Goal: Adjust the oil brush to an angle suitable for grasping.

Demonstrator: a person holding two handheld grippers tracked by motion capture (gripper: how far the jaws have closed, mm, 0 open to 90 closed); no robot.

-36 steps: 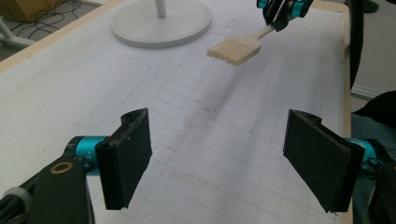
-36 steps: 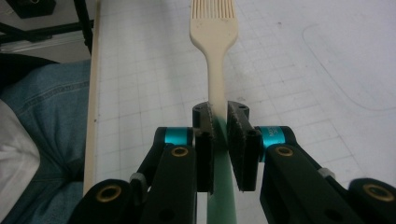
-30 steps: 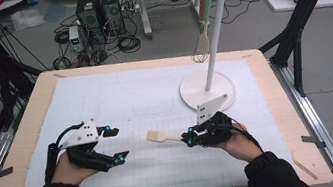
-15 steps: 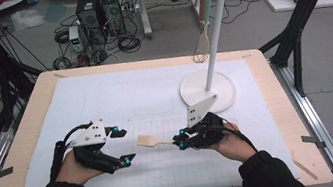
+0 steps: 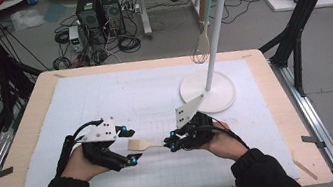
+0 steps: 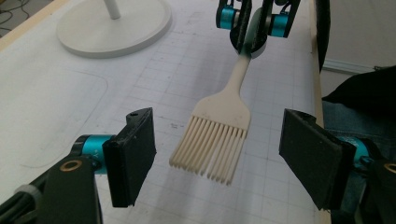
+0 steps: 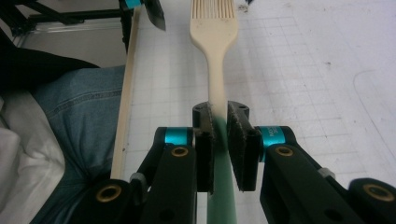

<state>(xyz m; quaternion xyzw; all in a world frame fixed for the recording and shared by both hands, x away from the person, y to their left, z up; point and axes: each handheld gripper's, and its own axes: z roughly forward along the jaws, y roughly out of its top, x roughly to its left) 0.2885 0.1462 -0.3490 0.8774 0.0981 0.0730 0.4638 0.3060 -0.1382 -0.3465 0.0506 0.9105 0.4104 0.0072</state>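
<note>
The right hand-held gripper (image 5: 168, 146) pinched a silicone pastry brush (image 5: 143, 144) by its green handle, the two black pads pressed against the handle's sides in the right gripper view, with the cream neck and bristle head (image 7: 214, 10) stretching away from the jaws. The brush was held roughly level just above the white gridded mat (image 5: 119, 96) on the counter (image 5: 278, 106), near the front edge where the person sat. In the high view its bristle end pointed toward the left hand-held gripper (image 5: 130, 145), which faced it from the other side. The left hand-held gripper's jaws stood spread, having just been closing a little, and in the left gripper view the bristle head (image 6: 215, 140) hung between the two pads without touching either: a clear gap showed on each side. The jaws of the right hand-held gripper (image 6: 252, 21) appeared beyond it, clamped on the handle. Farther back on the mat stood a white utensil stand (image 5: 207, 92) with a round base and a tall pole, well apart from both hands, with a whisk (image 5: 202, 47) hanging from one of its top hooks.
</note>
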